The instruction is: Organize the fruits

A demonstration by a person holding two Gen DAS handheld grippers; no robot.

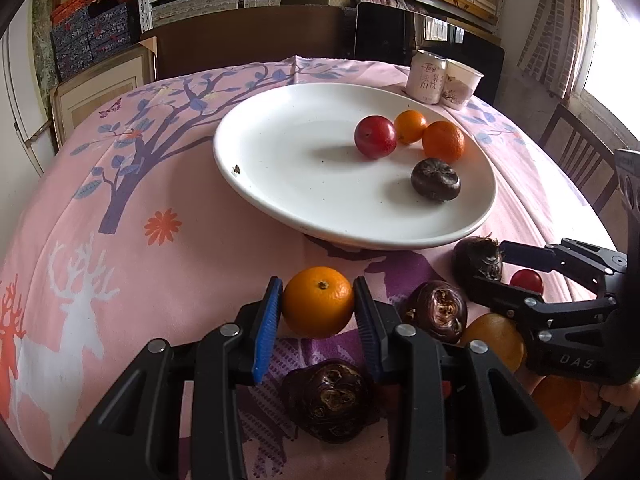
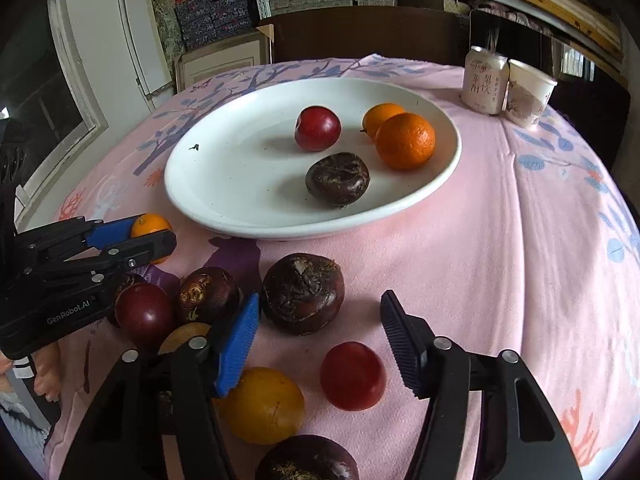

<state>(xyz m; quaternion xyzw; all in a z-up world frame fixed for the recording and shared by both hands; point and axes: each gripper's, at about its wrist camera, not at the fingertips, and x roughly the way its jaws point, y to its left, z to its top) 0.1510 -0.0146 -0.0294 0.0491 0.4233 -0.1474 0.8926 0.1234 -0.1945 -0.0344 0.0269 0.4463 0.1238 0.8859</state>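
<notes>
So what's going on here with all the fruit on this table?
A person is sorting fruit onto a white plate using two handheld grippers. The left gripper is shut on an orange still resting on the pink tablecloth. The right gripper is open over a red plum near a dark water chestnut, holding nothing. The plate already holds four pieces. Several more lie loose on the cloth.

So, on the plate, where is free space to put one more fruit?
The white plate is bare over its left and near parts, from the rim to the red plum and the dark water chestnut. Its far right is crowded: two oranges touch there. The cloth before the plate is packed with loose fruit.
</notes>
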